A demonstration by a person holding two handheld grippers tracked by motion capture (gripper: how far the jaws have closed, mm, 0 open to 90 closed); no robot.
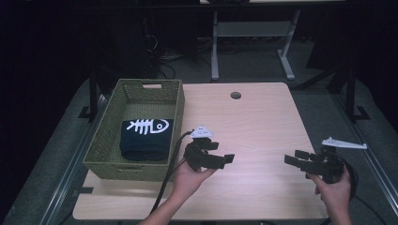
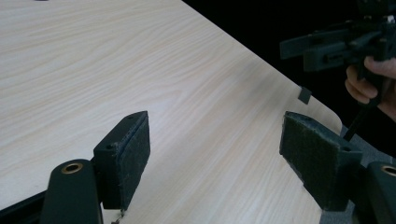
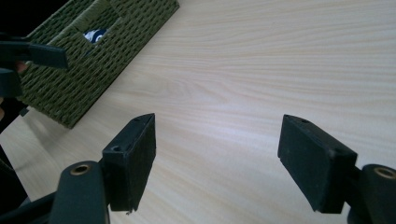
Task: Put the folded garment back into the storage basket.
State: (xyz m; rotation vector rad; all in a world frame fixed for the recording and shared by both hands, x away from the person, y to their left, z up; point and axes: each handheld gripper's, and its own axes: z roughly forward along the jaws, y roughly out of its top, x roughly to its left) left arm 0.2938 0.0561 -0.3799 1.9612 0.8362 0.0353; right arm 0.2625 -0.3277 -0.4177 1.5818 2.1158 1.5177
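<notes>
Listing, largest first: bench (image 1: 263, 122), bare wood; woven green basket (image 1: 104, 140) at its left edge, holding folded dark shirt with fish-bone print (image 1: 146, 138); left gripper (image 1: 224, 160) and right gripper (image 1: 292, 159), jaws spread, empty. Advice: keep both clear of the basket's rim.
</notes>
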